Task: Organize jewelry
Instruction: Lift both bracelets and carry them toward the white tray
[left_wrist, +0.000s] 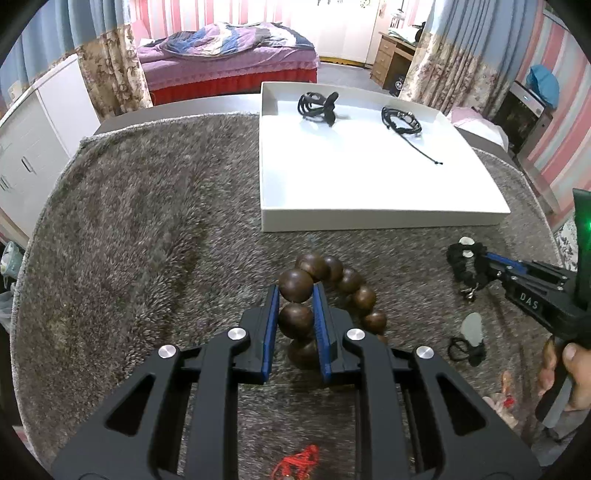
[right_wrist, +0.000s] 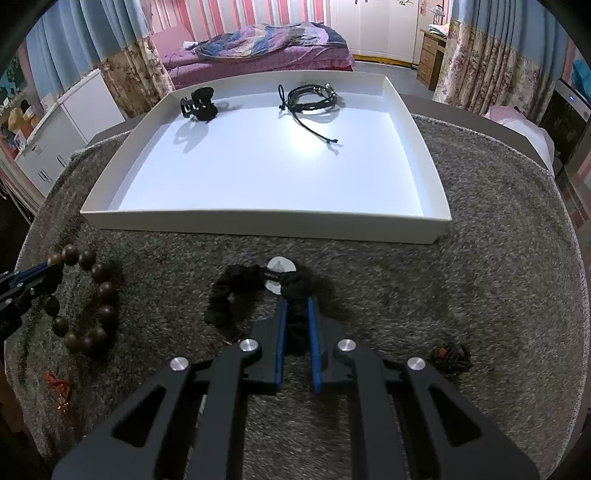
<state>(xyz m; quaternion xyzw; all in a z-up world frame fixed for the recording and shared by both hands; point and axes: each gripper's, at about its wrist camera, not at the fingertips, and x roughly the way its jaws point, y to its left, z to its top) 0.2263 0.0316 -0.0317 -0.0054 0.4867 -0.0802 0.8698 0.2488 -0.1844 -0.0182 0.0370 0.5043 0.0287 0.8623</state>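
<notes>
Beads fill the left tongs (left_wrist: 295, 291), low in the frame's middle: the blue pads pinch the wooden bead bracelet (left_wrist: 332, 291), the rest of its loop curving off to the right over the shaggy grey surface (left_wrist: 147, 206). Right tongs (right_wrist: 295, 301), bottom centre of their own view, are nearly closed on a black fabric scrunchie (right_wrist: 236, 295) with a pale disc on it. Beyond both, in the upper half of each view, the white tray (right_wrist: 266, 221) holds only a black hair claw (right_wrist: 198, 104) and a black cord bracelet (right_wrist: 312, 96). Judging by that, two pieces are sorted; the two gripped pieces, a red tassel (left_wrist: 297, 461), a pale pendant (left_wrist: 472, 328) and a small dark cluster (right_wrist: 450, 356) remain outside the tray.
</notes>
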